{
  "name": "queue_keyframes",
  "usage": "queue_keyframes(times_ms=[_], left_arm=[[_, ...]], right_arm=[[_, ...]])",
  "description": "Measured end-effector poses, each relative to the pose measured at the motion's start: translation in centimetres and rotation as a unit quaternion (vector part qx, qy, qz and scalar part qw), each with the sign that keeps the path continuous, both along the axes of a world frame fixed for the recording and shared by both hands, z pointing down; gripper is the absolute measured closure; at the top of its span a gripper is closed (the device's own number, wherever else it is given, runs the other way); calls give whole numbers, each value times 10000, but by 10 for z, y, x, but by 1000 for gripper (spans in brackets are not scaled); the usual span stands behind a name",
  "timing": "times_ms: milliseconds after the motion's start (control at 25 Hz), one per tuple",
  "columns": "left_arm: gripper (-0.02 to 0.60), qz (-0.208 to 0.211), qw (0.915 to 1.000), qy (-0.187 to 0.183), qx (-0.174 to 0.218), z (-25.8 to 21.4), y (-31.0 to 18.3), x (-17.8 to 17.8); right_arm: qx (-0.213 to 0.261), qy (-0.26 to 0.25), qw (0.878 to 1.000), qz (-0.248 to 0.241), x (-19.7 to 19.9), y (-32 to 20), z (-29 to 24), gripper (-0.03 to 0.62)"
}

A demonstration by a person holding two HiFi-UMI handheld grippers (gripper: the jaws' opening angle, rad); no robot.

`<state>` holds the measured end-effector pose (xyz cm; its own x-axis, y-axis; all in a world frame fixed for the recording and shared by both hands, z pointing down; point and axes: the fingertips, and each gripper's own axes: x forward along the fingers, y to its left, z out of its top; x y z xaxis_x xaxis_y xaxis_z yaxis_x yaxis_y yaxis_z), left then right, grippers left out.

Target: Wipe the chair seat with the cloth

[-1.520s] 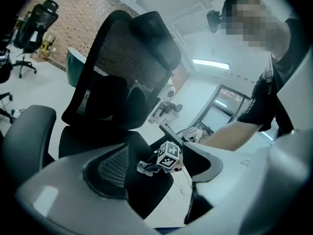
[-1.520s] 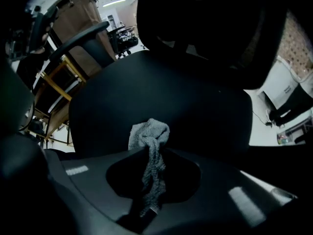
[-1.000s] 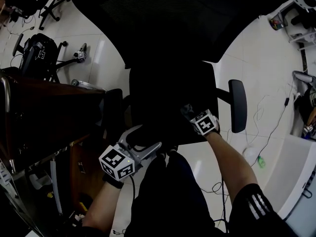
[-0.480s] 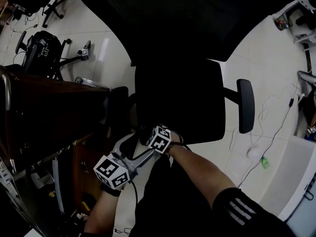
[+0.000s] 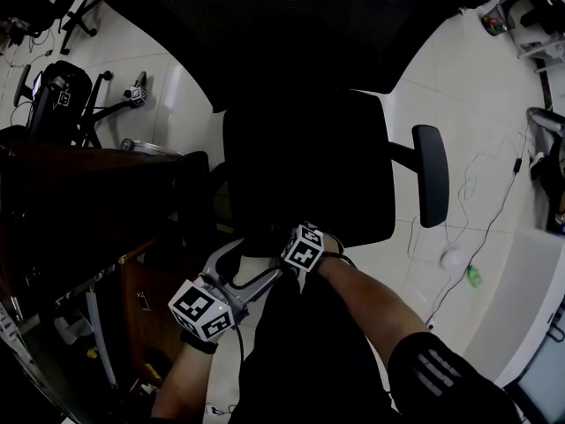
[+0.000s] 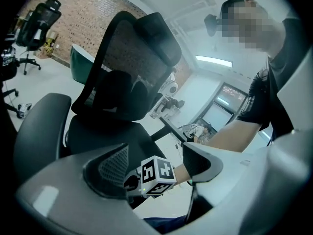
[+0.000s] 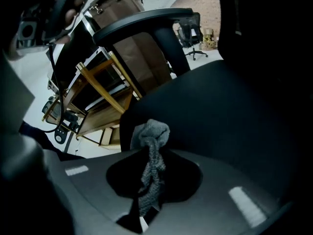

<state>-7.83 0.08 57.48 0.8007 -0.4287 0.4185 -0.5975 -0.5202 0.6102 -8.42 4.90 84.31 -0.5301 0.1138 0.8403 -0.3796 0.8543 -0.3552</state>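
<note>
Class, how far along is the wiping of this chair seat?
Done: the right gripper is shut on the cloth. In hand: it holds the cloth at the seat's near edge; the left gripper is open beside it. Left: wiping the seat; no wiped patch shows.

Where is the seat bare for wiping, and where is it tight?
The chair seat is bare from the backrest to its front and across to the floor-side armrest. Crowded only at the front corner by the desk, where the right tool holds the cloth beside the left tool.
</note>
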Motion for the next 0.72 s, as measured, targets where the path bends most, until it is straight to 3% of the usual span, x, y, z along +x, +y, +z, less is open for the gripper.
queue_keyframes(times_ms=[160,360,720], left_arm=[[210,168,9998,110,1,-5,1,26],[210,433,9989,185,-17,-8,5,55],[210,781,9965,274,118,-30,-5,96]], right_arm=[[75,463,9987,219,87,-1,9,545],[4,1001,9906,928,197,-4,6,545],[67,1613,9711,1757,303,-4,-12,545]])
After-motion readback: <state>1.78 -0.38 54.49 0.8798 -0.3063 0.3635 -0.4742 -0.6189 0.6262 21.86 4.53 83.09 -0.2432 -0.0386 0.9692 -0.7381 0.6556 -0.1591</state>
